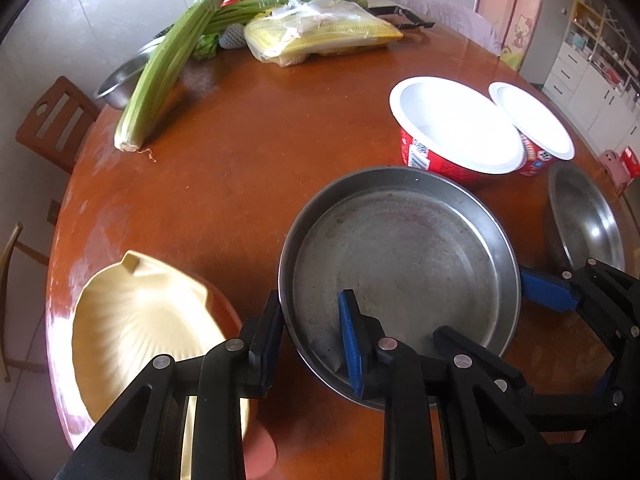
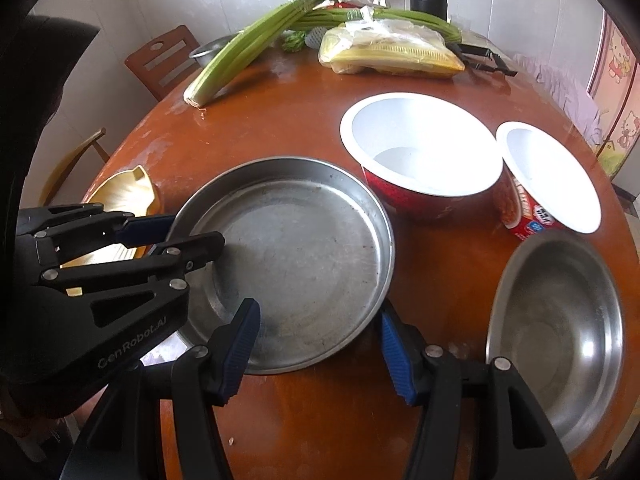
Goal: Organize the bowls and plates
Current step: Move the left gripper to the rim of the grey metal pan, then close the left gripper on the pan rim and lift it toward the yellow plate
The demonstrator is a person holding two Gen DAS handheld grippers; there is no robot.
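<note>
Round brown counter seen from both wrist cameras; clock positions are read in the left wrist view with the flat steel pan as the dial's centre. The pan lies right of centre on the counter; whether its base rests on the surface or is raised cannot be told. The left tongs stand narrow, closed on the pan's wall at 7 o'clock, with the black finger outside the rim and the blue pad inside. The right tongs stand moderately wide and straddle the rim at about 4 o'clock: one blue pad hangs over the pan's floor, the other sits just outside the wall, and the two do not pinch it. At 8 o'clock, near the counter's edge, lies a cream shell-shaped dish, apart from the pan. At 1 o'clock stand a large red paper bowl and a small red paper bowl, both white inside, their rims touching or overlapping; the large one is just beside the pan. At 3 o'clock sits a steel bowl, upright and apart from the pan. Towards 11 and 12 o'clock, at the far side, lie celery stalks and a bagged yellow package.
</note>
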